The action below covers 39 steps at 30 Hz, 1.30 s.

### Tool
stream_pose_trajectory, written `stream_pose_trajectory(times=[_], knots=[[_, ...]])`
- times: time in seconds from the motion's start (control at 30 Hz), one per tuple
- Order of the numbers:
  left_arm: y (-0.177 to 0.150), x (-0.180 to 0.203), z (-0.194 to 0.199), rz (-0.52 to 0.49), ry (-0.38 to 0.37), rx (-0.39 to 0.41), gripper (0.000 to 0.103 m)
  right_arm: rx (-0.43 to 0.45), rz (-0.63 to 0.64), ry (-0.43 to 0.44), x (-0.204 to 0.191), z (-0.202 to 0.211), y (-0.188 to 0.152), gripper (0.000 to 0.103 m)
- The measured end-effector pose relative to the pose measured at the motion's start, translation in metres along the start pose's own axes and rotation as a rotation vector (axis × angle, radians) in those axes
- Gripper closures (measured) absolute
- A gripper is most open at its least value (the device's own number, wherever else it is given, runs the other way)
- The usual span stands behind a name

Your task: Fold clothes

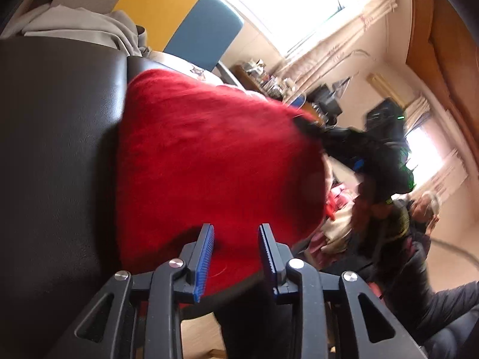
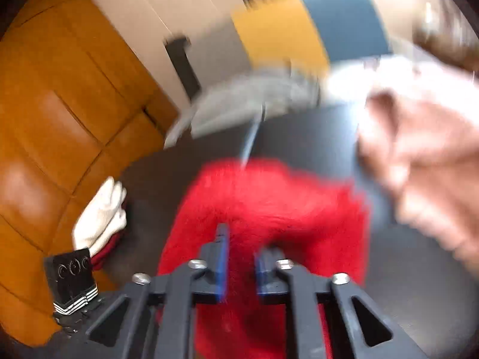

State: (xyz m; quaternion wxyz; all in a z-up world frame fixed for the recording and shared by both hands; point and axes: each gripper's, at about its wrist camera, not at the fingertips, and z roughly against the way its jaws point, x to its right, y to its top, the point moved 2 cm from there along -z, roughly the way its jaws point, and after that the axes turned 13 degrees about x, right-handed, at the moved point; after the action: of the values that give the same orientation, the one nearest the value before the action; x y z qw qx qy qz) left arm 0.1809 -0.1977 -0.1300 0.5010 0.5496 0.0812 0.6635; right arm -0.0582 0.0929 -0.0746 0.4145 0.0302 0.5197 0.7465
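Dark leather surface [image 1: 60, 149] under red sweater [image 1: 209, 155]. Both grippers [image 1: 236, 239] [image 2: 241, 248] agape, empty, at sweater's near edge; best pinched evenly.

The fuzzy red knitted garment [image 1: 209, 155] looks soft and hairy. It lies on a smooth, faintly glossy black leather-like bench [image 1: 60, 149]. The grey cloth hoodie [image 1: 89, 30] looks matt. The left claw [image 1: 236, 239] has ribbed blue pads.

The dark table [image 1: 54, 149] is bare on the left — room to pass. A grey cloth [image 1: 89, 30] sits far, and the red sweater [image 1: 209, 155] fills the middle.
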Motion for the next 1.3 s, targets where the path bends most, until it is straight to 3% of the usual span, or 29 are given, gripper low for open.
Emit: stream_pose_trajectory(times=[0.1,0.17,0.2,0.27,0.33,0.5,0.53,0.57,0.7,0.77,0.83,0.9,0.93,1.07,1.2,1.3], knots=[[-0.005,-0.003,-0.006,0.001,0.011,-0.026,0.072,-0.064,-0.029,-0.140,0.039,-0.005,-0.031,0.092],[-0.002,0.001,-0.009,-0.007,0.014,-0.026,0.072,-0.136,-0.114,-0.165,0.069,-0.020,-0.071,0.092],[0.000,0.003,-0.010,-0.011,0.015,-0.026,0.072,-0.145,-0.167,-0.162,0.083,-0.024,-0.086,0.092],[0.008,0.008,-0.013,-0.025,0.021,-0.013,0.072,-0.066,-0.301,-0.099,0.101,-0.017,-0.097,0.092],[0.021,0.014,-0.020,-0.040,0.017,0.004,0.072,-0.042,-0.342,-0.068,0.108,-0.017,-0.100,0.092],[0.064,0.034,-0.064,-0.126,0.055,0.027,0.072,-0.042,-0.250,-0.087,0.105,-0.016,-0.092,0.088],[0.069,0.036,-0.074,-0.143,0.066,0.020,0.072,-0.038,-0.219,-0.117,0.102,-0.012,-0.086,0.081],[0.072,0.038,-0.082,-0.162,0.074,0.008,0.072,-0.023,-0.182,-0.139,0.096,-0.006,-0.080,0.073],[0.082,0.041,-0.110,-0.202,0.105,-0.021,0.072,0.101,0.018,-0.106,0.048,0.035,-0.051,0.072],[0.083,0.040,-0.116,-0.199,0.107,-0.023,0.072,0.076,0.103,-0.052,0.027,0.039,-0.058,0.071],[0.084,0.038,-0.120,-0.193,0.109,-0.021,0.072,-0.002,0.184,-0.025,0.008,0.031,-0.079,0.071],[0.080,0.037,-0.126,-0.188,0.107,-0.024,0.072,-0.098,0.239,-0.064,0.009,0.023,-0.110,0.071],[0.073,0.034,-0.133,-0.166,0.096,-0.046,0.072,-0.123,0.250,-0.085,0.014,0.022,-0.123,0.072],[0.062,0.032,-0.146,-0.159,0.105,-0.066,0.076,-0.057,0.223,-0.111,0.043,0.035,-0.157,0.072],[0.054,0.031,-0.154,-0.174,0.131,-0.068,0.076,-0.063,0.242,-0.103,0.041,0.033,-0.157,0.072],[0.062,0.033,-0.136,-0.145,0.132,-0.035,0.077,-0.087,0.160,-0.067,0.045,0.035,-0.144,0.071]])
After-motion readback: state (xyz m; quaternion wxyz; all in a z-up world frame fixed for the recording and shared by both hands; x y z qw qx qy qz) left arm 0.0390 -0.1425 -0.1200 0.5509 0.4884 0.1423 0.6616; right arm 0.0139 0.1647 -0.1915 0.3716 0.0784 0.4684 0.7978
